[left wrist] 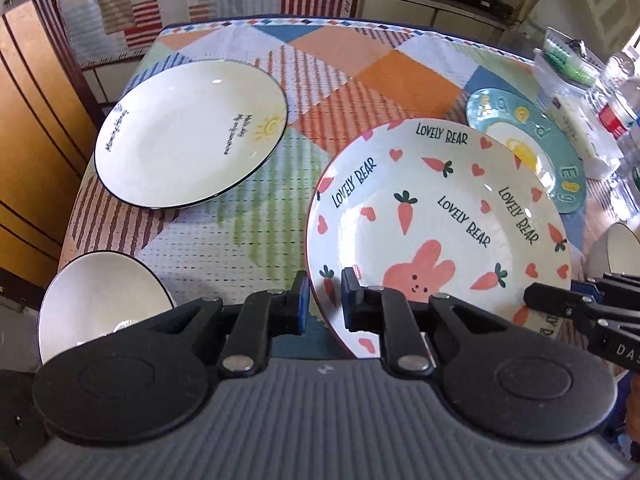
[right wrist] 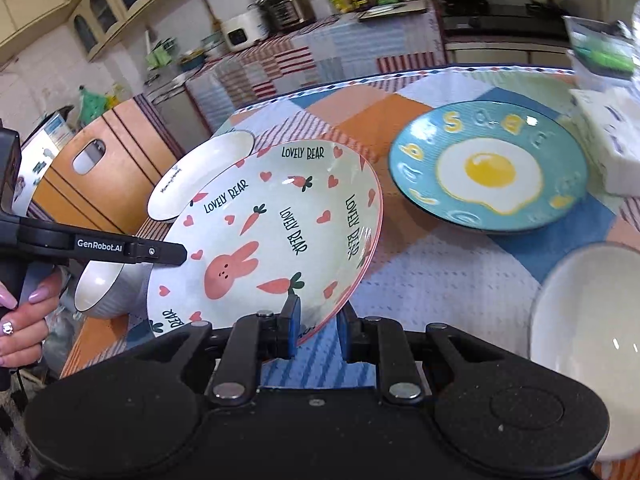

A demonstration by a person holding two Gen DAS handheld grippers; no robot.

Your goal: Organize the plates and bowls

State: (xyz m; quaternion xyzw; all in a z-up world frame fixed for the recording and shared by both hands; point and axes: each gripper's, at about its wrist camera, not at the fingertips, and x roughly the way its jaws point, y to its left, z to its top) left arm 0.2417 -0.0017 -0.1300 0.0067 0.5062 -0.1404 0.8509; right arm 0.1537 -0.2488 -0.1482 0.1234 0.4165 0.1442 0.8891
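A white plate with a pink bunny, carrots and "LOVELY BEAR" lettering (left wrist: 436, 216) (right wrist: 272, 240) hangs tilted above the patchwork tablecloth. My left gripper (left wrist: 324, 300) is shut on its near left rim, and it shows from the side in the right wrist view (right wrist: 180, 254). My right gripper (right wrist: 318, 326) is shut on the opposite rim and enters the left wrist view at the right edge (left wrist: 560, 296). A white plate with a sun drawing (left wrist: 188, 132) (right wrist: 200, 172) lies at the far left. A blue fried-egg plate (right wrist: 488, 172) (left wrist: 560, 160) lies at the far right.
One white bowl (left wrist: 100, 304) (right wrist: 104, 284) stands near the table's left edge, another (right wrist: 588, 320) (left wrist: 612, 248) at the near right. A tissue box (right wrist: 608, 148) and bottles (left wrist: 616, 108) crowd the right side. A wooden cabinet (left wrist: 32, 140) stands left of the table.
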